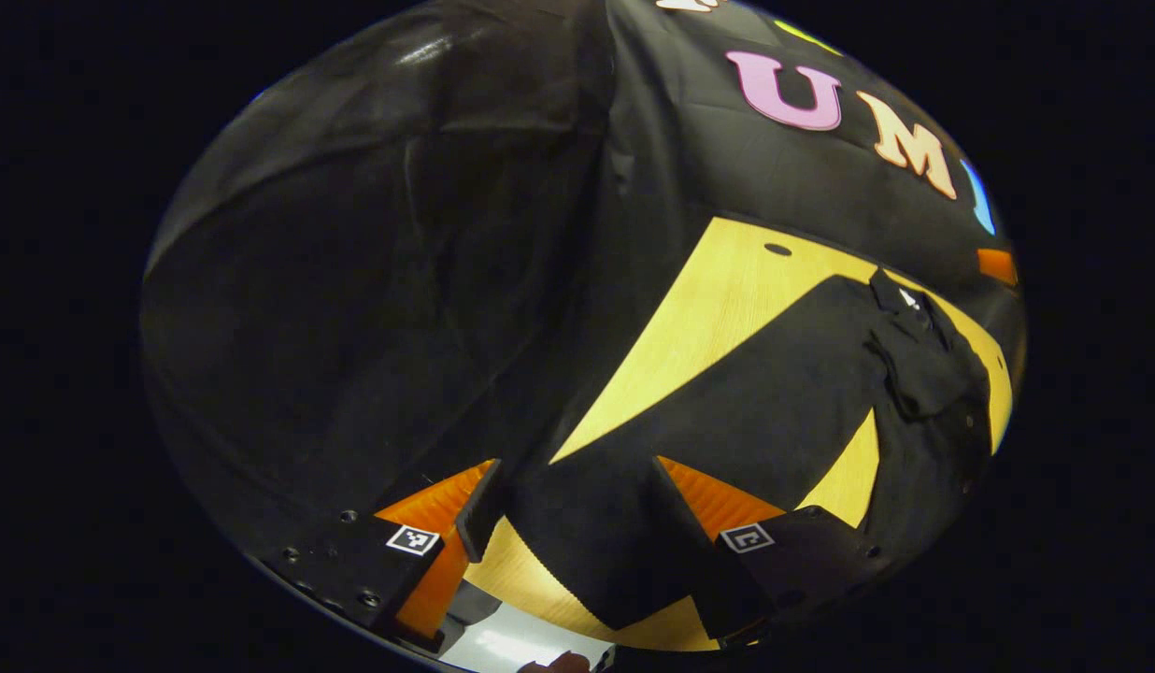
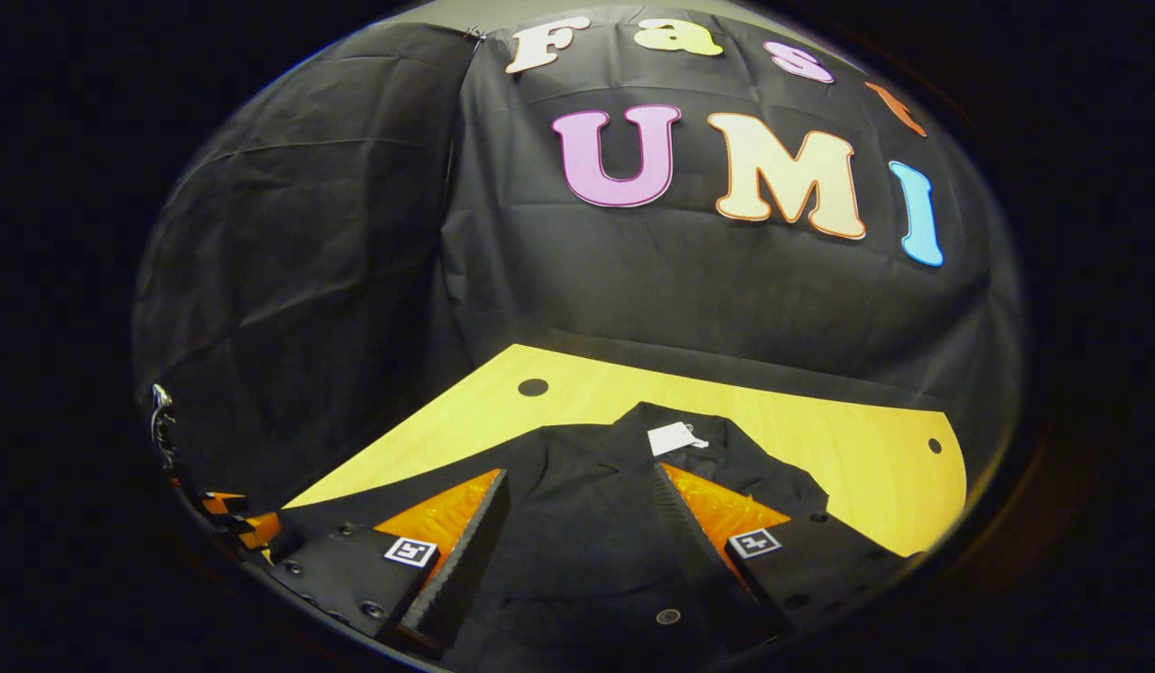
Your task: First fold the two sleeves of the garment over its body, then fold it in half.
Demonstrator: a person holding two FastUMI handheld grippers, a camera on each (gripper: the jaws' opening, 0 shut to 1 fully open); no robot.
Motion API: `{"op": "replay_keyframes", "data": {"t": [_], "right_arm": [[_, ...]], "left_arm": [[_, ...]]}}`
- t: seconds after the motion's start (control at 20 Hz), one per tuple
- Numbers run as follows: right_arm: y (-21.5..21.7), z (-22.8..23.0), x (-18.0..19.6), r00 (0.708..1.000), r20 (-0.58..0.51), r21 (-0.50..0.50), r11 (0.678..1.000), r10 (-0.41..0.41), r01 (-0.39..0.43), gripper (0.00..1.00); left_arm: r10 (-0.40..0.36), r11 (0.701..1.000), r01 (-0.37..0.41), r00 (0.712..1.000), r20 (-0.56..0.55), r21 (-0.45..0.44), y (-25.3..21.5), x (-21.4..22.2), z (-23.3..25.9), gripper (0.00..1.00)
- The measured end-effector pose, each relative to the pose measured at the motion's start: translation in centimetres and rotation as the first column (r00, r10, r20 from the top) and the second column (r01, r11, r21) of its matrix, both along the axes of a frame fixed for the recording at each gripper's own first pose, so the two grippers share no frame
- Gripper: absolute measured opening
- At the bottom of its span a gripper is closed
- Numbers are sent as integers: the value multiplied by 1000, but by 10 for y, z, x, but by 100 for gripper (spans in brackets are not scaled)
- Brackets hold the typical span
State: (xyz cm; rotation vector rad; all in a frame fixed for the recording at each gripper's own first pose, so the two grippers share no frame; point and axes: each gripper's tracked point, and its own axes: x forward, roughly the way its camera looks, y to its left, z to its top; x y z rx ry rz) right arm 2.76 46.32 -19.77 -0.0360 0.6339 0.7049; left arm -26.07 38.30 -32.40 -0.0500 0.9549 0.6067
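A black garment (image 1: 774, 411) lies spread on the wooden table (image 1: 727, 290), its collar with a white tag (image 1: 909, 299) at the far right. My left gripper (image 1: 576, 467) is open over one corner of the cloth near the table's front edge, and nothing is pinched between its fingers. In the right gripper view the garment (image 2: 587, 523) lies under my right gripper (image 2: 578, 472), which is open just short of the collar and its white tag (image 2: 673, 437). A button (image 2: 668, 616) shows low between the fingers. I cannot tell whether either gripper touches the cloth.
Black booth cloth closes in the table's back and left side. The tabletop (image 2: 820, 439) has two small round holes, one at back left (image 2: 533, 386) and one at right (image 2: 934, 446). The other gripper's body (image 2: 232, 525) shows at the far left. Part of a hand (image 1: 559, 664) shows at the bottom edge.
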Motion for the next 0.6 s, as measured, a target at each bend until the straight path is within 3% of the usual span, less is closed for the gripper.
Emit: {"op": "replay_keyframes", "data": {"t": [0.4,0.45,0.55,0.6], "right_arm": [[-41,3,-8,999,8,-20,998,-53,53,97],[-46,3,-8,998,10,-21,998,-58,59,97],[-58,4,-10,997,14,-20,997,-73,73,97],[-63,4,-12,997,12,-18,997,-78,78,97]], "left_arm": [[-25,1000,25,1000,-9,-17,-11,-7,-9,92],[-21,999,22,1000,13,-46,-18,-1,-7,87],[-16,998,17,1000,21,-64,-27,5,-16,53],[-36,997,38,999,21,-71,-33,9,-19,49]]}}
